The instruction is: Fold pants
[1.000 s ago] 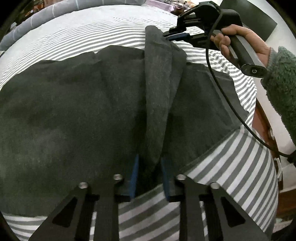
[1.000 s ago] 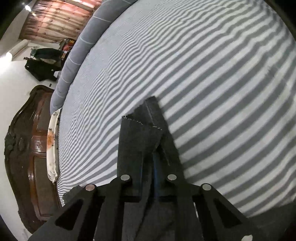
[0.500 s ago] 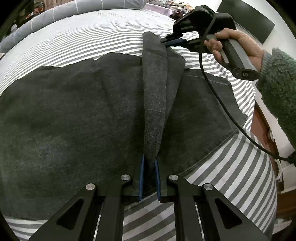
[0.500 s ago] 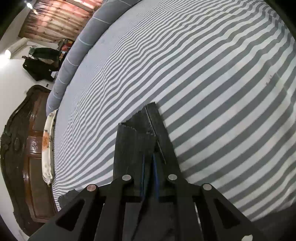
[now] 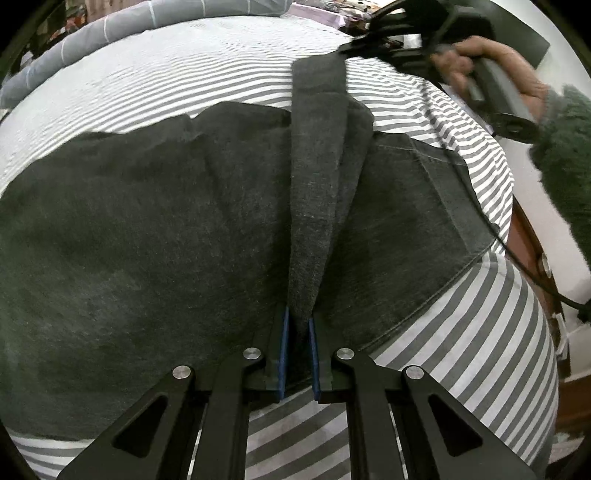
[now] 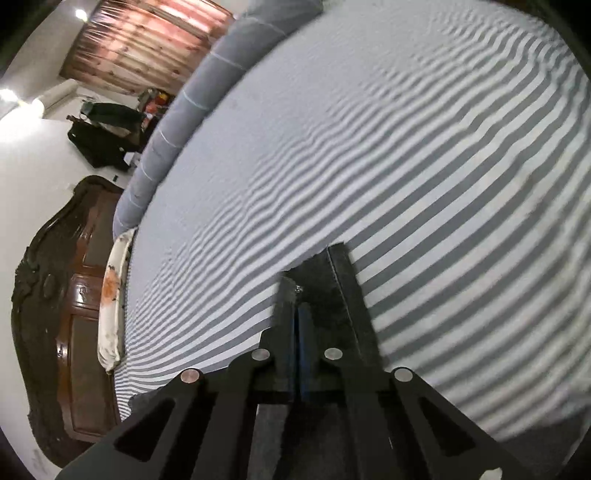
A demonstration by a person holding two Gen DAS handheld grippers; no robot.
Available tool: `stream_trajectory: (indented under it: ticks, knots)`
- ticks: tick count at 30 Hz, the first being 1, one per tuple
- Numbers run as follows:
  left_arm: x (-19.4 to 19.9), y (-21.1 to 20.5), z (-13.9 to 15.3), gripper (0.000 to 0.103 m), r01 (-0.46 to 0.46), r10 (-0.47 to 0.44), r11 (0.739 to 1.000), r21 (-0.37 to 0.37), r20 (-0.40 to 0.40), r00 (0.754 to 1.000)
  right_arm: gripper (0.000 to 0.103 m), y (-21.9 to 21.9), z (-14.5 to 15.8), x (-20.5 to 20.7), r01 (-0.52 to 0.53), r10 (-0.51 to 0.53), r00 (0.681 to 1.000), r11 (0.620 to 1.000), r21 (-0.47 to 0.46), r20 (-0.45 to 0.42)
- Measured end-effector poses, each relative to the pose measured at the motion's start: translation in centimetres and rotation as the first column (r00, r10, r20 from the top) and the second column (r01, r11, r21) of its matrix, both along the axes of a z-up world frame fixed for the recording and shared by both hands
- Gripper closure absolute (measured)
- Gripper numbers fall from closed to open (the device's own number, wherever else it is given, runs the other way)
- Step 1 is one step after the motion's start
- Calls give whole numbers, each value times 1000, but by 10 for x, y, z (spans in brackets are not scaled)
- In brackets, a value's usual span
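Observation:
Dark grey pants point(image 5: 147, 229) lie spread on a grey-and-white striped bed point(image 5: 480, 332). My left gripper point(image 5: 297, 332) is shut on the near edge of a raised fold of the pants. That fold runs as a taut ridge point(image 5: 314, 166) up to my right gripper point(image 5: 354, 48), seen at the top right in a hand, shut on the far end. In the right wrist view the right gripper point(image 6: 297, 314) pinches the pants hem point(image 6: 332, 291), lifted above the striped sheet point(image 6: 406, 166).
A rolled grey blanket point(image 5: 110, 26) lies along the far bed edge, also in the right wrist view point(image 6: 177, 122). A dark wooden headboard point(image 6: 55, 314) stands at the left. A sleeve and a cable point(image 5: 517, 251) are at the right, by the bed's edge.
My left gripper has closed on the pants fold. Both grippers have lifted and pulled the fold taut, and the right gripper has moved farther away across the bed.

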State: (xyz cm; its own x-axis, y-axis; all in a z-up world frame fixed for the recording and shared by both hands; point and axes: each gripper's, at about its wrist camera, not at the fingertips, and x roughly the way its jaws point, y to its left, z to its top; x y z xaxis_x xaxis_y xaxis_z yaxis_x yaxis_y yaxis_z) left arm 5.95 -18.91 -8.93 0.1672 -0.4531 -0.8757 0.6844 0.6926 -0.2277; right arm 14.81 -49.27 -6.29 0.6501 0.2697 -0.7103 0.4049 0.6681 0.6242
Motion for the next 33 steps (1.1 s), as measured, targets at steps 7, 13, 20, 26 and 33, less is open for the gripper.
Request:
stream_trajectory:
  ticks: [7,13,20,26,33]
  knots:
    - [-12,-4,10,96,38,-38,999,0,40,998,101,-16,41,-96,112,-110,993,993,-42,35]
    - [-24,-11,17,96,110,-112,994,22,100,989,101,-24,48,-186,231,-230,973,972,-36,27]
    - [-28,-16,9,96,172,-179,982,73,114,977,101,-14,13,-262,331,-334,938,943,-37,-96]
    - [-37,-19,-5,96,226,-238,967,121,99,966,101,-6,-22,-270,336,-343,921,939,-67,-186]
    - [-49,-26,-13,96,287,-296,950,119,60,953,101,-6,-45,-256,324,-347,894,937,-128,-283]
